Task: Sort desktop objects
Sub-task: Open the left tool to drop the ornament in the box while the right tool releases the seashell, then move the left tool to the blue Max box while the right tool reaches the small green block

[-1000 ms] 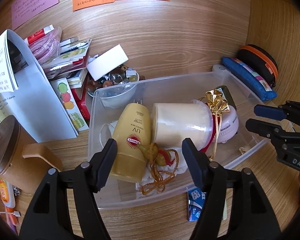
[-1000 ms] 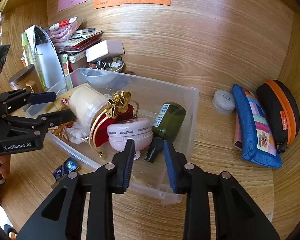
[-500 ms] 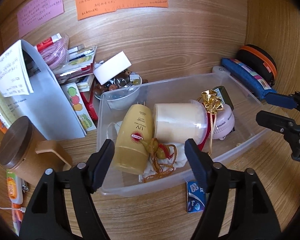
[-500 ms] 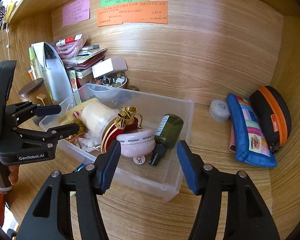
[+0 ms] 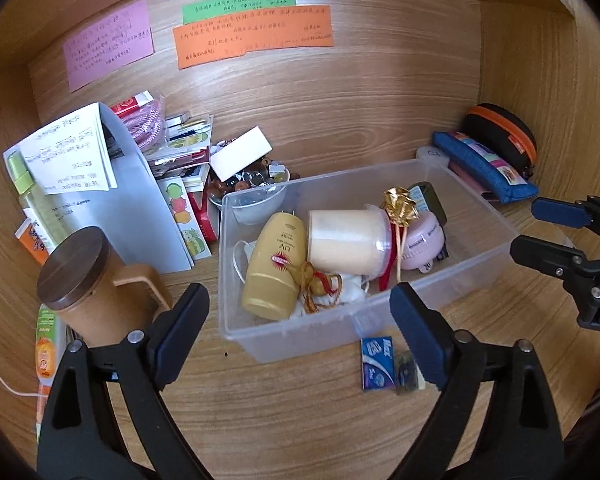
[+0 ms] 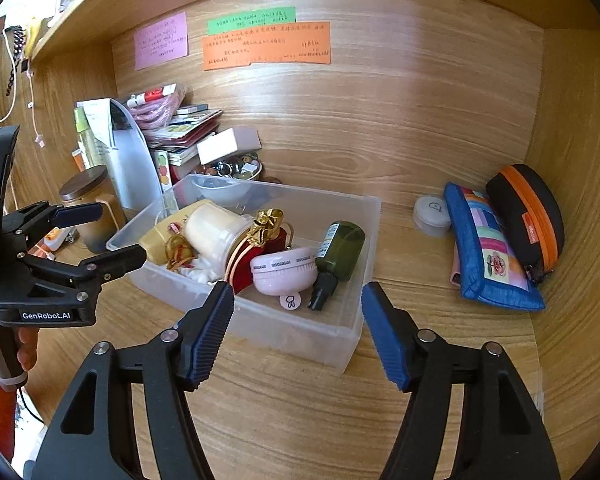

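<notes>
A clear plastic bin (image 5: 340,320) stands on the wooden desk. In it lie a yellow sunscreen bottle (image 5: 274,264), a cream jar (image 5: 348,240) with a gold bow (image 5: 398,204), a pink round case (image 6: 284,270) and a green spray bottle (image 6: 340,250). My left gripper (image 5: 298,308) hovers before the bin's front left, jaws opening, nothing between them. My right gripper (image 6: 298,300) hangs before the bin's front right corner (image 6: 340,344), jaws also opening and empty. Each gripper shows in the other's view, the left gripper (image 6: 116,232) and the right gripper (image 5: 526,224).
Left of the bin stand a lidded wooden mug (image 5: 84,280), a white file holder (image 5: 132,200) and a trinket bowl (image 5: 256,184). To the right lie a white tub (image 6: 432,214), a blue pouch (image 6: 488,252) and a black-orange case (image 6: 528,216). A blue packet (image 5: 376,362) lies in front.
Both grippers have drawn back and upward from the bin. Their jaws have spread wider; the right pair stood narrow at the bin's front wall before. The bin stays put.
</notes>
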Action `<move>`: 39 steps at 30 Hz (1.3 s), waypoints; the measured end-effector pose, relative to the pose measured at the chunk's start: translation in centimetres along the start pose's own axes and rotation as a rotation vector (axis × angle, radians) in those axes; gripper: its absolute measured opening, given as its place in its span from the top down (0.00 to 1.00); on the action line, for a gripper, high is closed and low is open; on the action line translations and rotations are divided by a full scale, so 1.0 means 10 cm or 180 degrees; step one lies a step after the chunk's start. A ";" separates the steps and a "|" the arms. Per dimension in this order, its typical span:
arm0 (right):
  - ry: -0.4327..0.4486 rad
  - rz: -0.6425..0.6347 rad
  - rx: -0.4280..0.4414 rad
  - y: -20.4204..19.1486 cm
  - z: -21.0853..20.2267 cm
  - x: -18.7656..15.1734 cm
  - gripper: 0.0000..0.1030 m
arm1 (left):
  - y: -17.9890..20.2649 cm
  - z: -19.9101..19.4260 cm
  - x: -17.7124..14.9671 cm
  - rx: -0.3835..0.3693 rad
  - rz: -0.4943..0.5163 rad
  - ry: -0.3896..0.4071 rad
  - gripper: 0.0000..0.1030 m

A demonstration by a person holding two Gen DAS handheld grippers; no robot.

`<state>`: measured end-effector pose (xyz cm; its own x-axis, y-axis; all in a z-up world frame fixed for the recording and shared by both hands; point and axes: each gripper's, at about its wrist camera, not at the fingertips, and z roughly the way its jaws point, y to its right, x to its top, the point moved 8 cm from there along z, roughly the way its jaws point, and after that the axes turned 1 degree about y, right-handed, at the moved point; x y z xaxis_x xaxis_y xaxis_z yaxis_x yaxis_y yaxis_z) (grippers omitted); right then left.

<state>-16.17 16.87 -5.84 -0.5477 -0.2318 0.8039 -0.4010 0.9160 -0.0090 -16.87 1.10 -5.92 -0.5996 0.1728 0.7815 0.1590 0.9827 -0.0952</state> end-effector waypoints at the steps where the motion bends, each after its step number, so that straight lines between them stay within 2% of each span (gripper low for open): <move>1: 0.0001 0.0012 0.0015 -0.01 -0.02 -0.02 0.38 | 0.00 -0.02 -0.02 0.0011 0.0000 0.0001 0.10; 8: -0.0124 -0.0027 0.0212 -0.25 0.01 -0.25 0.38 | -0.05 -0.05 -0.29 0.0007 -0.0107 -0.0124 0.10; 19: -0.0426 -0.0211 0.0474 -0.76 0.37 -0.67 0.38 | -0.10 0.04 -0.71 -0.0012 -0.0124 -0.0391 0.10; 26: -0.0557 -0.0011 0.0585 -0.79 0.57 -0.74 0.38 | -0.18 0.10 -0.86 -0.0018 -0.0216 -0.0504 0.10; 32: -0.0652 -0.0038 0.0654 -0.88 0.66 -0.78 0.39 | -0.24 0.15 -0.94 -0.0012 -0.0276 -0.0580 0.10; 35: -0.0699 -0.0101 0.0659 -0.93 0.71 -0.78 0.48 | -0.28 0.17 -0.96 -0.0010 -0.0305 -0.0613 0.10; 37: -0.0759 -0.0127 0.0720 -0.96 0.74 -0.80 0.63 | -0.28 0.18 -0.97 -0.0037 -0.0328 -0.0643 0.10; 39: -0.0782 -0.0110 0.0762 -0.96 0.75 -0.80 0.70 | -0.26 0.20 -0.97 -0.0061 -0.0328 -0.0658 0.10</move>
<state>-13.44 7.49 -16.61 -0.6795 -0.3600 0.6393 -0.5675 0.8102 -0.1469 -13.02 -2.97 -14.46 -0.7609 0.0836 0.6434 0.1023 0.9947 -0.0083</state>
